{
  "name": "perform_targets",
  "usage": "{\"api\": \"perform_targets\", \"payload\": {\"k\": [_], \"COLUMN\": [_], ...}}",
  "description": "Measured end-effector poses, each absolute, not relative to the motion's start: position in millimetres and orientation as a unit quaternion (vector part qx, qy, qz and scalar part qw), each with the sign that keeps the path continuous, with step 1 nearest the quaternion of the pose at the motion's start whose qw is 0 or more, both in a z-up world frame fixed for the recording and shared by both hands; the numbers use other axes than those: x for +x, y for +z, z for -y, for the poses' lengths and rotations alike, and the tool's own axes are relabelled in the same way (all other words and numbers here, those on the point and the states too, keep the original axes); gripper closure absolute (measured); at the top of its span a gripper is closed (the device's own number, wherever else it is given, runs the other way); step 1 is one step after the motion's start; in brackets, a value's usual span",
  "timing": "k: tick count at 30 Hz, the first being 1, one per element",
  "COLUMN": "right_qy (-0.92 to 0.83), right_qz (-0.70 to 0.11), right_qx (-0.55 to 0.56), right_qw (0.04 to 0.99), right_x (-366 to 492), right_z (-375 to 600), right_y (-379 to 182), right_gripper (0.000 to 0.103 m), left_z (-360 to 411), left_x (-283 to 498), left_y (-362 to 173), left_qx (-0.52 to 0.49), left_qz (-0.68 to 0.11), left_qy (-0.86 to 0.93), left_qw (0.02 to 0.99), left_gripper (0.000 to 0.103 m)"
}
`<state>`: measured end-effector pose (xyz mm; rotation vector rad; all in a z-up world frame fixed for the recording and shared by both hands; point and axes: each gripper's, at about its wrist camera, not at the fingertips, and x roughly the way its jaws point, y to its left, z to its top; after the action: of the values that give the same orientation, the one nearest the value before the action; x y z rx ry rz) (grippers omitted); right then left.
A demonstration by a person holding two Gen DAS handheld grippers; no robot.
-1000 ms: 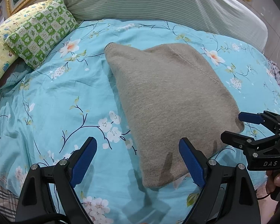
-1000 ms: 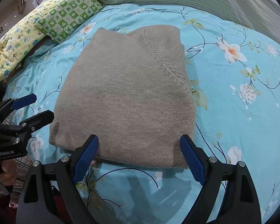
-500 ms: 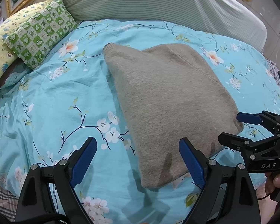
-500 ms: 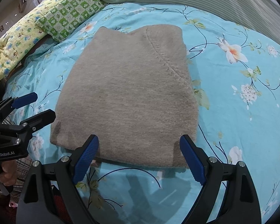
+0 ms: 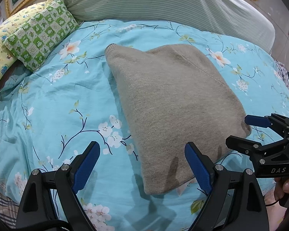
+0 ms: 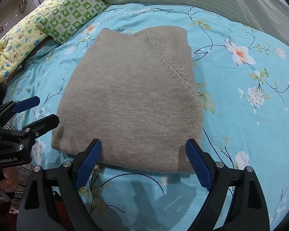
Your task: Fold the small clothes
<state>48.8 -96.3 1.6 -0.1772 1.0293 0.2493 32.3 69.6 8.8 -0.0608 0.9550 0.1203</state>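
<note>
A beige knitted sweater lies folded into a flat rectangle on the blue floral bedspread. It also shows in the right wrist view. My left gripper is open and empty, hovering just before the sweater's near left corner. My right gripper is open and empty, just before the sweater's near edge. The right gripper also shows at the right of the left wrist view, and the left gripper at the left of the right wrist view.
A green checked pillow and a yellow patterned pillow lie at the far left. A large striped grey-green bolster runs along the back of the bed. The bed's near edge is below the grippers.
Both grippers have stayed open. The views have shifted only slightly; the sweater has not moved.
</note>
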Motion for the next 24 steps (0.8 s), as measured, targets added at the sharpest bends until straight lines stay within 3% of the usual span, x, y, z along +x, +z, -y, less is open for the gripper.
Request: {"api": "perform_targets", "payload": {"k": [24], "right_qy": [0.117], "right_qz": [-0.486], "right_qx": [-0.078], "right_qw": [0.863], "right_x": [47.7], "right_z": [98.2], "right_y": [4.0], "right_gripper": [0.014], "left_z": [-68.7], "left_x": [33.1], "left_y": [7.5], "left_qx": [-0.027], "left_qz": [-0.458], "left_qy": [0.056], "left_qw": [0.887], "left_gripper": [0.013]}}
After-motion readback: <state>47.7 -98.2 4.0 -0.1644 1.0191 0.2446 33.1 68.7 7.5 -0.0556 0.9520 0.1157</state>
